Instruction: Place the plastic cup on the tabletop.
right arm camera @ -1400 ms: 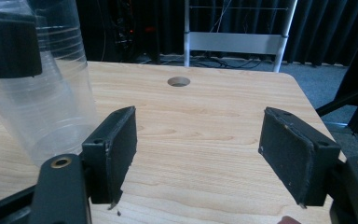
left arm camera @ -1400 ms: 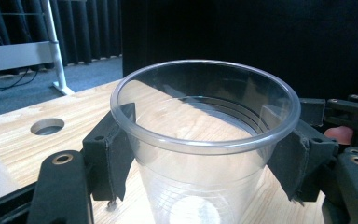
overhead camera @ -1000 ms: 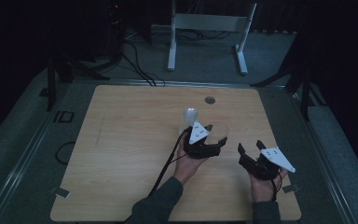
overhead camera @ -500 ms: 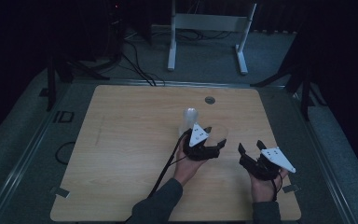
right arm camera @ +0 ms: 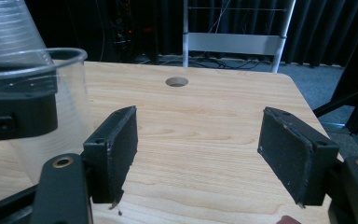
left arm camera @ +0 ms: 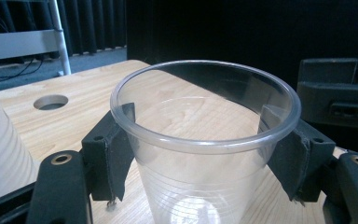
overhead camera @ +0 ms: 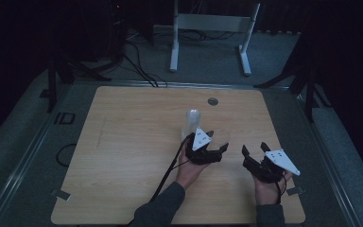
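One clear ribbed plastic cup (left arm camera: pixel 205 154), upright, empty.

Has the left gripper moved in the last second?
No. In the high view the left gripper sits the same way below the table's round hole, jaws around the clear cup.

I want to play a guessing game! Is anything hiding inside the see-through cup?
The clear cup between the left gripper's jaws looks empty: you see its bare bottom and the wooden table through it. What sits right underneath can't be seen.

I am seeing a dim, slightly soft high view; my gripper views are looking brighter, with blurred near edges.
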Demonstrator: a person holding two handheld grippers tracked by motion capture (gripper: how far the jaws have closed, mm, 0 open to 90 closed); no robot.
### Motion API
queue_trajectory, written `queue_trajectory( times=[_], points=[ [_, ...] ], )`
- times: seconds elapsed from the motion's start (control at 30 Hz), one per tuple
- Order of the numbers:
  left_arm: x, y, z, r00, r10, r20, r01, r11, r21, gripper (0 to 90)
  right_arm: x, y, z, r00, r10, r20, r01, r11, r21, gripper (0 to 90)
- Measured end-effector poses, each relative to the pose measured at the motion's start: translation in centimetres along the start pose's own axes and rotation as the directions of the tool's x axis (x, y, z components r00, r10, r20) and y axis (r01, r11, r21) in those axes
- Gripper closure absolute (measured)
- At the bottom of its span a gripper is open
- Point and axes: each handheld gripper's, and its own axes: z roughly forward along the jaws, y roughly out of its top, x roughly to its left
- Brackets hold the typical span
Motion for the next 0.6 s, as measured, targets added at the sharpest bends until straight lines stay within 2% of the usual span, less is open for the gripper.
queue_trajectory(
  times=[0.6],
  points=[
    [0.2, -1.4, 0.5, 0.9999, 0.000, -0.016, 0.000, 0.9998, 0.020, 29.1, 0.0, 0.0, 0.0, 1.0000, -0.001, 0.001, 0.001, 1.000, -0.001, 27.9]
  ],
)
